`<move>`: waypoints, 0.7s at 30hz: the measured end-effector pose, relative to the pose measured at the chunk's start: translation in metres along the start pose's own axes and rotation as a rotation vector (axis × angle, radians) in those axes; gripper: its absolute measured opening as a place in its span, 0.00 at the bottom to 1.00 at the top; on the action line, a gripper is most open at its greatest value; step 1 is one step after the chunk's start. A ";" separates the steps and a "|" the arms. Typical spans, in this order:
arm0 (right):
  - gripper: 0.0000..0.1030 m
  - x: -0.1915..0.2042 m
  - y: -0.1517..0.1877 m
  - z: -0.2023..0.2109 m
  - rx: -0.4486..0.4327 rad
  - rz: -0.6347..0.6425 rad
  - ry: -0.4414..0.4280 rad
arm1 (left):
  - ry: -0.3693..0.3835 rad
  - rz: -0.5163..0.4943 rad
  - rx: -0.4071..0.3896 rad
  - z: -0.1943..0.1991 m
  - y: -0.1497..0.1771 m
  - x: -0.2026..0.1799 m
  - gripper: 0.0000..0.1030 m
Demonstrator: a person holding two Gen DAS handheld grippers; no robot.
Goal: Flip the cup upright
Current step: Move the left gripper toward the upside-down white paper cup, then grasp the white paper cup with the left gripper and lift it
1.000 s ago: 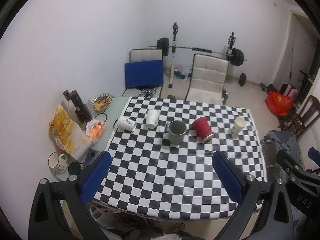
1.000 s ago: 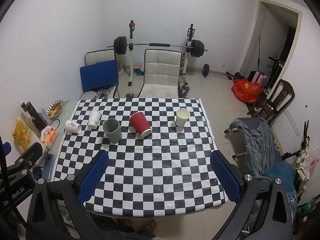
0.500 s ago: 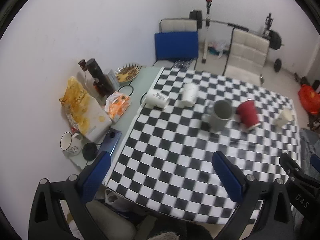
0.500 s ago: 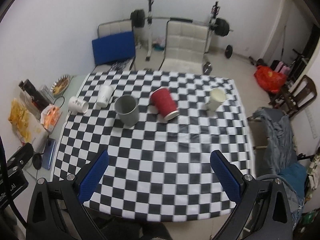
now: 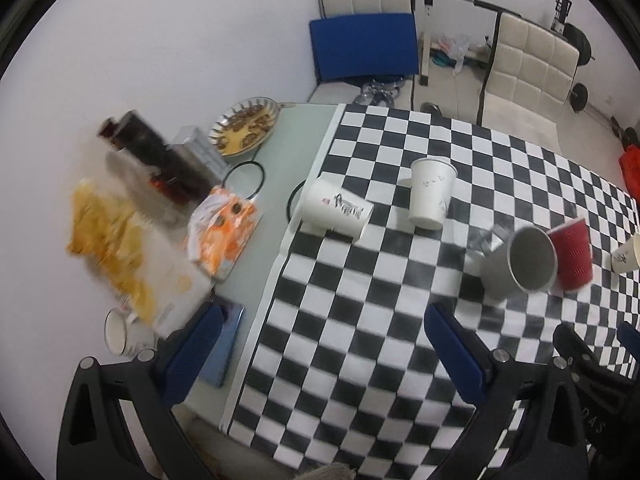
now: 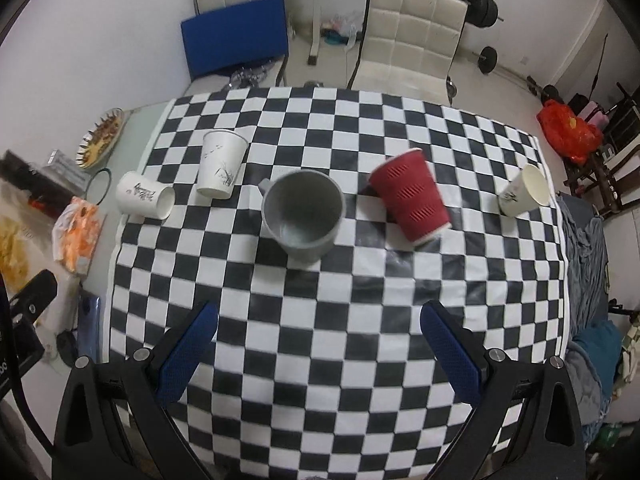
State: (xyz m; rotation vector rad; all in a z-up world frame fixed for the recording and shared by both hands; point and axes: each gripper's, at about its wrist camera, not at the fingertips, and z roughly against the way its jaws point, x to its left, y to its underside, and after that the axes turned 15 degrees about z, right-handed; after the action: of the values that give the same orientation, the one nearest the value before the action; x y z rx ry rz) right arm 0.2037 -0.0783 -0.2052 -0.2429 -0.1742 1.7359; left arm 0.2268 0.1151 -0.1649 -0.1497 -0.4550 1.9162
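Note:
On the checkered tablecloth (image 6: 320, 320) a red paper cup (image 6: 412, 196) stands upside down, also seen in the left wrist view (image 5: 572, 256). A white paper cup (image 6: 144, 199) lies on its side at the cloth's left edge, also in the left wrist view (image 5: 338, 212). A grey mug (image 6: 304, 214) (image 5: 516, 266) stands upright. Two more white cups (image 6: 220, 164) (image 6: 524, 190) stand upright. My left gripper (image 5: 320, 344) is open and empty above the near left of the table. My right gripper (image 6: 320, 344) is open and empty above the near middle.
Left of the cloth lie snack bags (image 5: 224, 232), a yellow chip bag (image 5: 116, 248), a dark bottle (image 5: 152, 156), a plate of food (image 5: 246, 126), a phone (image 5: 224, 348) and a small mug (image 5: 120, 332). Chairs (image 6: 408, 36) and a barbell rack stand behind the table.
Both grippers have moved forward and lower toward the table, so the cups look larger. The left one has also swung left toward the lying white cup. No cup has moved.

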 end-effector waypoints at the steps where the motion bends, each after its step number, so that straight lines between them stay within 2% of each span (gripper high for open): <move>1: 0.99 0.001 -0.009 -0.007 0.009 -0.004 0.000 | 0.005 -0.013 0.016 -0.011 -0.009 -0.005 1.00; 13: 0.99 0.005 -0.103 -0.063 0.071 -0.023 0.023 | 0.053 -0.112 0.129 -0.088 -0.085 -0.049 1.00; 21: 0.99 0.002 -0.150 -0.097 0.120 0.010 0.064 | 0.104 -0.147 0.236 -0.141 -0.111 -0.075 1.00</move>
State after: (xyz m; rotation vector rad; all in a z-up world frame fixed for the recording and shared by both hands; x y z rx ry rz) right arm 0.3711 -0.0520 -0.2617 -0.2106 -0.0219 1.7393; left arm 0.3960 0.1155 -0.2600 -0.0587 -0.1631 1.7925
